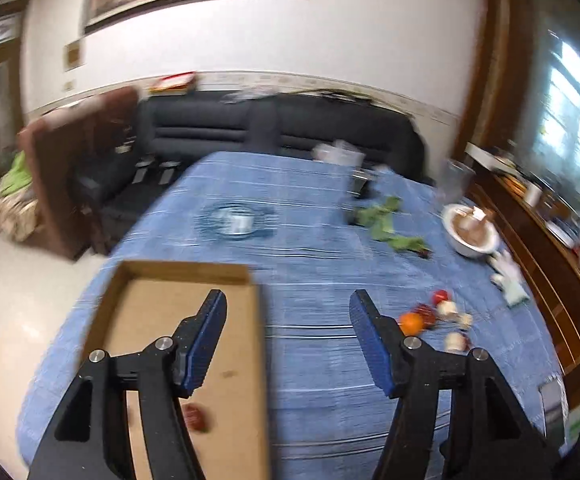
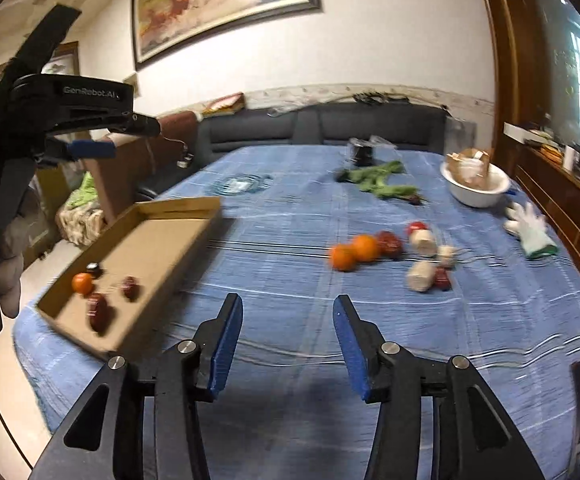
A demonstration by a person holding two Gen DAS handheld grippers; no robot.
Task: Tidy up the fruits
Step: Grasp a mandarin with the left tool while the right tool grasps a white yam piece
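Note:
A shallow cardboard box (image 2: 162,240) lies on the left of the blue tablecloth (image 2: 290,280); it holds an orange (image 2: 82,283) and some dark red fruits (image 2: 98,311). Loose fruits lie mid-right: two oranges (image 2: 353,252), red fruits (image 2: 389,242) and pale pieces (image 2: 421,274). My left gripper (image 1: 288,314) is open and empty above the box's (image 1: 194,320) right edge; a red fruit (image 1: 196,418) lies below it. It also shows in the right wrist view (image 2: 90,148), held high at the left. My right gripper (image 2: 288,320) is open and empty over bare cloth.
A white bowl (image 2: 475,188) with brown paper, a white glove (image 2: 529,228), green leafy stalks (image 2: 377,180) and a glass dish (image 2: 238,184) lie farther back. A dark sofa (image 2: 329,128) stands behind the table, a wooden sideboard (image 2: 561,200) at the right.

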